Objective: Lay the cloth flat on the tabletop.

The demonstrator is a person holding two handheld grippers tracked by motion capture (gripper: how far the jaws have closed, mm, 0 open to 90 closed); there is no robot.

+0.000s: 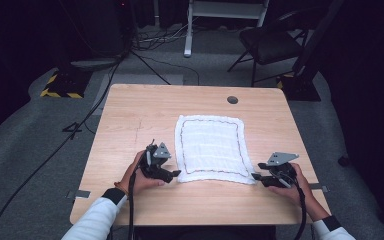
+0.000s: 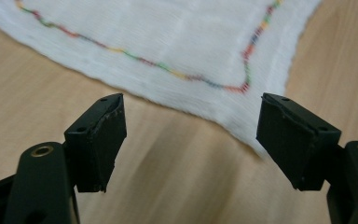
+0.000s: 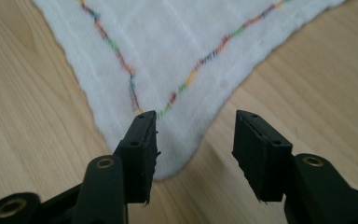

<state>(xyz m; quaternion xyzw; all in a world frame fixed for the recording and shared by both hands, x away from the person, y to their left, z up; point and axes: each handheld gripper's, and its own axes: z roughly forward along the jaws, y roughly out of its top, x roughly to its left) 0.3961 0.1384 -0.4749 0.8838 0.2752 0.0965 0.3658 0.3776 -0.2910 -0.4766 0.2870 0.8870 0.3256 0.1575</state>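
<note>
White woven cloth with multicolour stitched border (image 1: pixel 211 149): flat on wooden counter (image 1: pixel 130 115), long axis front-to-back. Left claw (image 1: pixel 174 173) at near-left corner, right claw (image 1: pixel 255 176) at near-right corner; both claws apart, gripping nothing.

white cloth (image 1: pixel 211 148), colour-stitched border, flat on table (image 1: pixel 130 115)

A white cloth (image 1: pixel 211 148) lies flat on the table (image 1: pixel 130 115), the left gripper (image 1: pixel 172 174) just beside its near-left corner, the right gripper (image 1: pixel 256 177) at its near-right corner
</note>
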